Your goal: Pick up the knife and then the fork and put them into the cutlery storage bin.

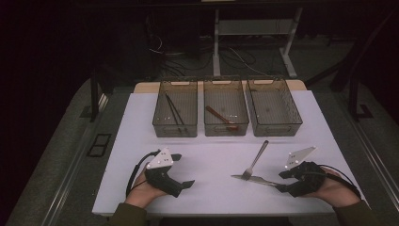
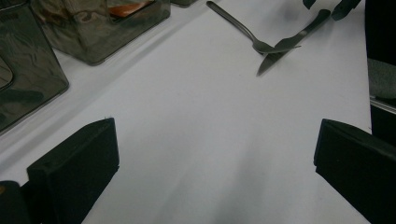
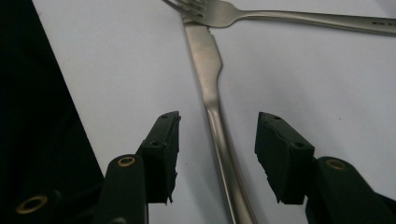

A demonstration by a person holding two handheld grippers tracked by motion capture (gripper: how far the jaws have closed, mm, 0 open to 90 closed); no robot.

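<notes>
A steel knife (image 1: 256, 179) lies on the white table (image 1: 211, 155), its blade tip under the tines of a steel fork (image 1: 255, 160). My right gripper (image 1: 281, 181) rests at the knife's handle end. In the right gripper view the jaws of that gripper (image 3: 217, 135) stand open on either side of the knife handle (image 3: 205, 60), pads clear of it, with the fork (image 3: 280, 16) beyond. My left gripper (image 1: 184, 170) rests at the front left, open wide and holding nothing (image 2: 217, 135). The left gripper view has the knife (image 2: 289, 44) and fork (image 2: 238, 27) farther off.
Three clear bins stand in a row at the back. The left bin (image 1: 174, 134) holds black chopsticks (image 1: 173, 110), the middle bin (image 1: 226, 133) holds a red-brown utensil (image 1: 219, 116), and nothing lies in the right bin (image 1: 275, 132). Bare tabletop lies between the grippers.
</notes>
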